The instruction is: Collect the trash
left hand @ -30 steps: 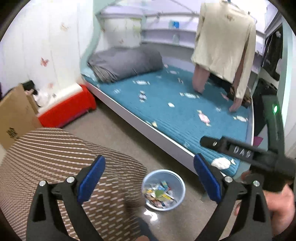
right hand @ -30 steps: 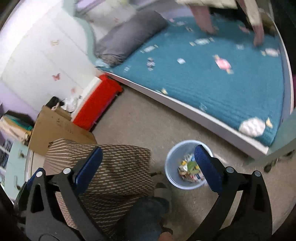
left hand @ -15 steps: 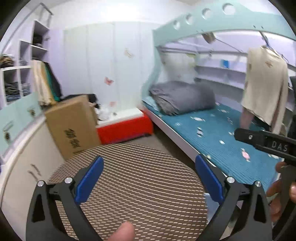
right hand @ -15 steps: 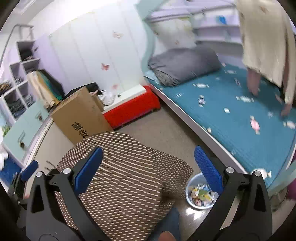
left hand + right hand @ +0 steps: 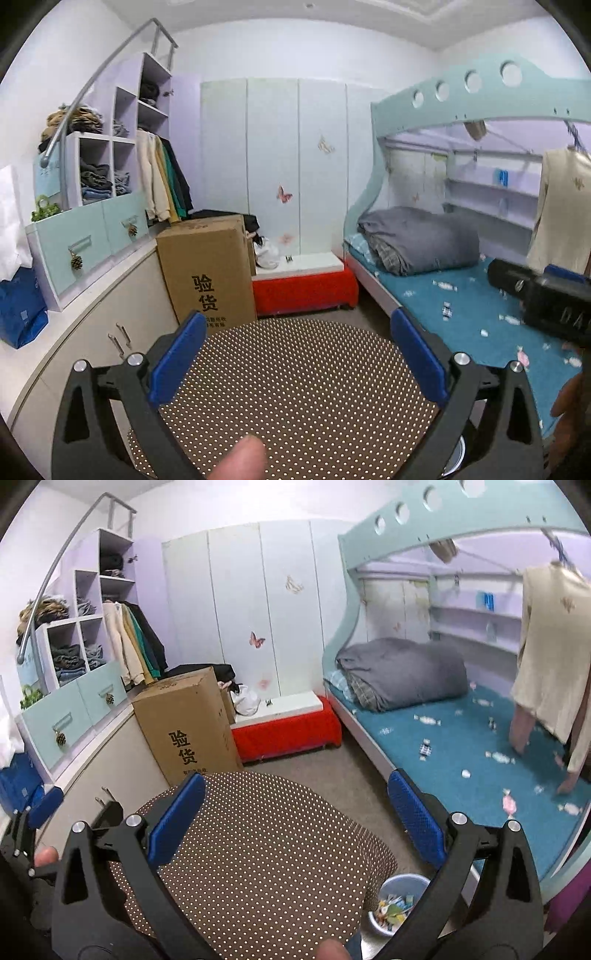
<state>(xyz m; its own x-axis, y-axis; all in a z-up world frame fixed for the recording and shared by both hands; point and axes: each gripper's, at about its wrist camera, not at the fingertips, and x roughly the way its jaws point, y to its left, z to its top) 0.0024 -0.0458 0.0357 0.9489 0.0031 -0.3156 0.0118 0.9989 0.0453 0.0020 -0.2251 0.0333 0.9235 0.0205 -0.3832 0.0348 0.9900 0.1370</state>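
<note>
Several scraps of trash, such as a white wrapper (image 5: 427, 720) and a pink one (image 5: 509, 802), lie scattered on the teal mattress (image 5: 461, 734) of the lower bunk; the mattress also shows in the left wrist view (image 5: 469, 306). A pale blue bin (image 5: 400, 882) holding coloured wrappers stands on the floor by the bed's edge. My left gripper (image 5: 297, 354) is open and empty, held high over a dotted brown round seat (image 5: 295, 387). My right gripper (image 5: 293, 816) is open and empty over the same seat (image 5: 258, 849), far from the trash.
A tall cardboard box (image 5: 207, 273) and a red low bench (image 5: 303, 290) stand against the wardrobe wall. A grey folded quilt (image 5: 402, 672) lies at the bed's head. A beige garment (image 5: 550, 646) hangs over the bed. Cabinets and shelves with clothes (image 5: 96, 177) line the left.
Both grippers have tilted up from looking down at the bin and floor to looking level across the room. Both stay open and empty.
</note>
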